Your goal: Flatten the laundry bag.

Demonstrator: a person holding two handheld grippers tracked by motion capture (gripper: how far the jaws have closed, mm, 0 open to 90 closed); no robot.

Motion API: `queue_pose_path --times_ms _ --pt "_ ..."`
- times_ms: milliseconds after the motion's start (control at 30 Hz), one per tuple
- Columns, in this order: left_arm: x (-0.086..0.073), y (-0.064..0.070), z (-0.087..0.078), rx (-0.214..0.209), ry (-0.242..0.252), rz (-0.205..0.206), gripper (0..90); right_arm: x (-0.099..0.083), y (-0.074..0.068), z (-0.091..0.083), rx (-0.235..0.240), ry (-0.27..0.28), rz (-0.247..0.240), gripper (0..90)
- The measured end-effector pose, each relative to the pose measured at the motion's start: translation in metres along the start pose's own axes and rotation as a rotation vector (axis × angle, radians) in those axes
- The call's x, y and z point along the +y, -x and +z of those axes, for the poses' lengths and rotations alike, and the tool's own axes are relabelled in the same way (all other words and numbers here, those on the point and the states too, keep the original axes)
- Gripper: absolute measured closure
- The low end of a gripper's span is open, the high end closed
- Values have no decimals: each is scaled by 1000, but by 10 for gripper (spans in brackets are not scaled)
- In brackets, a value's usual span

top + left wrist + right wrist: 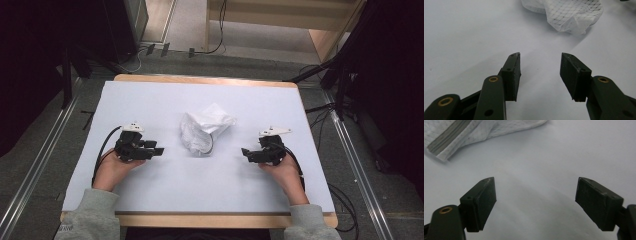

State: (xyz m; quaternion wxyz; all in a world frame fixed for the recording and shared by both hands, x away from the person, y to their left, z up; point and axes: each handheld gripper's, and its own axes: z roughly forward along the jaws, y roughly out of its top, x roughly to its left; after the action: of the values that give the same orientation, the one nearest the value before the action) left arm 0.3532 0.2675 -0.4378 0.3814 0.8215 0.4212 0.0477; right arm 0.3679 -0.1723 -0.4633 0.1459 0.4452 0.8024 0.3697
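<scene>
White mesh bag [205,131] crumpled mid-table – contents unclear, left gripper [159,150] jaws apart, right gripper [244,151] jaws apart

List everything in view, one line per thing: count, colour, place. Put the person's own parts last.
mesh bag: one, white netting with a grey zip strip, crumpled at the middle of the table, between the two tools and touching neither.
table cover: one, pale white-grey sheet, spread over most of the tabletop.
table: one, light wood, its edge showing around the sheet.
cables: several, black, on the grey floor right of the table.
left tool: one, black, on the sheet left of the bag, jaws open and empty.
right tool: one, black, right of the bag, jaws open and empty.
hands: two, in grey sleeves, each holding a tool.
</scene>
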Motion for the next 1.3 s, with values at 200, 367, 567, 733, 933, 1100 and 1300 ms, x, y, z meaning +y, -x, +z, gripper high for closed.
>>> queue_pose_path --times_ms 200,367,567,733,933,1100,1300 --pt "0 -3 2 0 -42 -19 393 -2 -9 -4 41 23 -40 175" --pt "1 -9 3 -11 -44 -44 306 -1 -14 -5 89 27 -49 286" --pt "4 -8 6 -15 -39 -36 263 -2 -13 -6 123 13 -44 382" --pt "9 -9 5 -22 -12 -51 319 -1 -8 -6 112 15 -10 381" --pt "10 -10 2 2 -17 -59 440 -2 -10 -3 109 -4 -20 382" --pt "12 -9 3 -5 -17 -59 462 -1 -12 -2 105 1 -19 386" --pt "13 -9 6 -20 -19 -67 462 0 -13 -3 99 8 -16 388"
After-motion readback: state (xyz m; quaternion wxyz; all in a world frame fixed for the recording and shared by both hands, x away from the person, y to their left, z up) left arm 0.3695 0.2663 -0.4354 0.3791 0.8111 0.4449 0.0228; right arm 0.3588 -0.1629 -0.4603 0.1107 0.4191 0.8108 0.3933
